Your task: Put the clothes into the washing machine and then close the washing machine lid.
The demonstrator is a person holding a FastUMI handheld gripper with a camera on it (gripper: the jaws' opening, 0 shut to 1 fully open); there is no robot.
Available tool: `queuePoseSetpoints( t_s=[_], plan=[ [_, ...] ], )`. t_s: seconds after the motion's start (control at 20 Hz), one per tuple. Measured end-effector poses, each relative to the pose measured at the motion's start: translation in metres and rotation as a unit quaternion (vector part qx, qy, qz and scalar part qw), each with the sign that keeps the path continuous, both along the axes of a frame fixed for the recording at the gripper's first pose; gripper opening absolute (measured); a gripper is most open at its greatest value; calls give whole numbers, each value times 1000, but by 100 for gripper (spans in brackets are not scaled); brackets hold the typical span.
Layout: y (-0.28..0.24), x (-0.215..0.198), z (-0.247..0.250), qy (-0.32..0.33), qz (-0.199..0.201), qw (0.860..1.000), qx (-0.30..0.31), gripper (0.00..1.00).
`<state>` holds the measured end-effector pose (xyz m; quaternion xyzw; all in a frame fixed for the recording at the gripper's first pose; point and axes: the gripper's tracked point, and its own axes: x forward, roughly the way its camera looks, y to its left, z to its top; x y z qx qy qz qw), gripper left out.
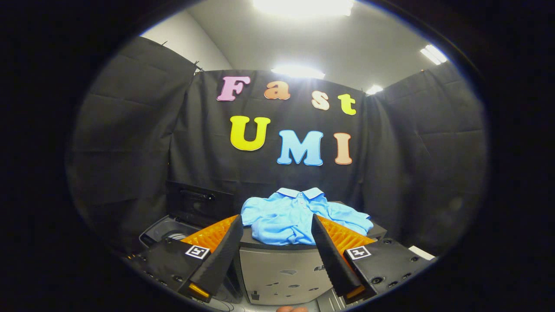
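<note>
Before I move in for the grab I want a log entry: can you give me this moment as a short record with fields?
garment: light blue polo shirt, crumpled, collar toward the booth wall
resting on: grey cabinet, on its top
washing machine: beside the cabinet, lower down
lid: raised, standing open
gripper: fingers spread, holding nothing
shirt versus fingers: just ahead of them, seen between the tips
task status: shirt not yet picked up
</note>
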<state>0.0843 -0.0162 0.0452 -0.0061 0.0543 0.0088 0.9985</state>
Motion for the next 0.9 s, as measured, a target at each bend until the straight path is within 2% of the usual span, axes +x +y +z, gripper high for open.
queuePoseSetpoints(
  t_s=[0.15, 0.25, 0.45, 0.9],
  plan=[
    [-12, 24, 9, -2, -10, 1000, -2, 98],
    [-11, 43, 10, 10, 7, 1000, -19, 98],
    [-25, 79, 8, 31, 12, 999, -42, 98],
    [-43, 147, -38, 127, 28, 989, -65, 99]
  ],
)
